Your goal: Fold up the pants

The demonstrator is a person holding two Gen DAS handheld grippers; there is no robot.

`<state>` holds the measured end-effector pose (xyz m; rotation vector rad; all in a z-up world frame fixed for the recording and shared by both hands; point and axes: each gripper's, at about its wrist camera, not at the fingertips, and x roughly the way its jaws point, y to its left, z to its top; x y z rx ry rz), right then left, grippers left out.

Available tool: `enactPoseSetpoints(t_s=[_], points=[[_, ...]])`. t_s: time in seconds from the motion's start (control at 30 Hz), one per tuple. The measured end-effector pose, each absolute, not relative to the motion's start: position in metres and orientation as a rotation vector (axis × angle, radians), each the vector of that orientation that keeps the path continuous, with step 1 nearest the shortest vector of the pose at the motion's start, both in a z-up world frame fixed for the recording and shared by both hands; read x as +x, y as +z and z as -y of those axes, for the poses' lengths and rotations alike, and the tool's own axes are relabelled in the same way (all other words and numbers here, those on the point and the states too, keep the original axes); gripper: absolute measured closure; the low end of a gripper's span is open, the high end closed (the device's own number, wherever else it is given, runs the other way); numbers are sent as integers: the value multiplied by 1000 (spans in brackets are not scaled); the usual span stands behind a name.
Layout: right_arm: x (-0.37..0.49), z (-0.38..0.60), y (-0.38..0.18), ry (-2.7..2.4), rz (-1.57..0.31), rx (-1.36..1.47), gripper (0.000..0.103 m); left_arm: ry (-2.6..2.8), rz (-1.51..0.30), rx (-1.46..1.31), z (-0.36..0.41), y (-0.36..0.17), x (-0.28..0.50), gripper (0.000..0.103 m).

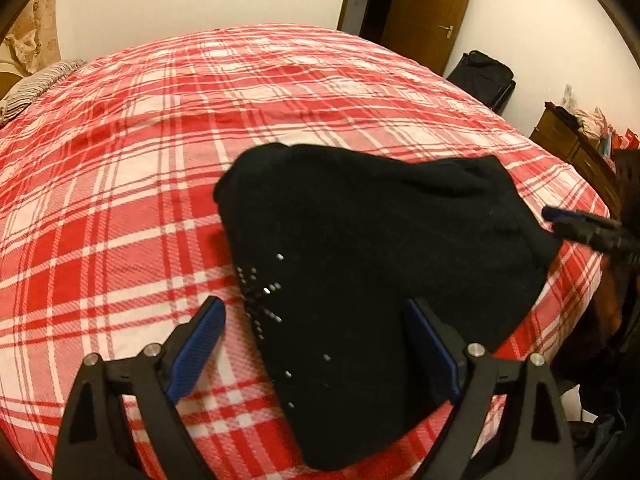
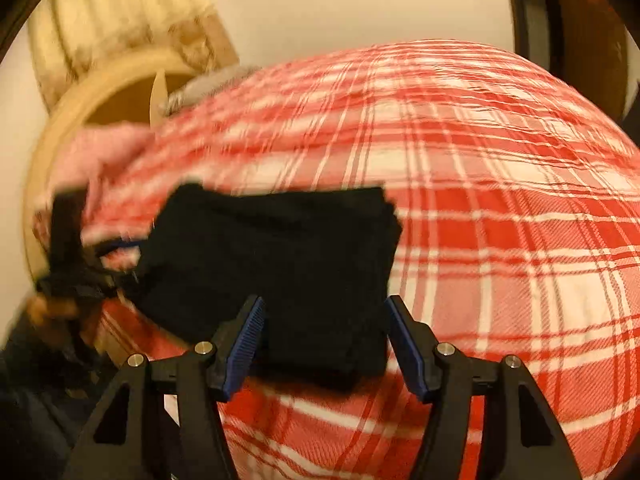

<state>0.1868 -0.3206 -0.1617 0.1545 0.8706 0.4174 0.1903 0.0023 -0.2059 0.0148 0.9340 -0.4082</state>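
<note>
The black pants [image 1: 360, 260] lie folded into a compact bundle on the red plaid bed [image 1: 140, 160], near its close edge. Small shiny studs show on their left part. My left gripper [image 1: 316, 314] hovers open over the near end of the bundle, one blue pad on each side of it, neither pressing. The right wrist view is blurred by motion. There my right gripper [image 2: 325, 310] stands open above the near corner of the pants [image 2: 280, 248], which lies between its fingers. The right gripper [image 1: 568, 220] also shows in the left wrist view, at the bundle's right edge.
A striped pillow [image 1: 40, 80] lies at the bed's far left. A wooden door [image 1: 428, 8], a black bag [image 1: 480, 76] and a wooden dresser [image 1: 572, 148] stand past the bed's far right. A pink sleeve [image 2: 104, 156] and a curved headboard [image 2: 80, 120] show in the right wrist view.
</note>
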Motion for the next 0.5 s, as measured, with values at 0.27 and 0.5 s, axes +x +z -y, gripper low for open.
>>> enactPoseSetpoints(t_s=[0.27,0.5], points=[[227,305,-186,373,-954,202,38,-403,-937,-13,-8,-214,202,0],[234,313,-202,379,-976,270,38,-422,-919,3,-7,-218,210,0]])
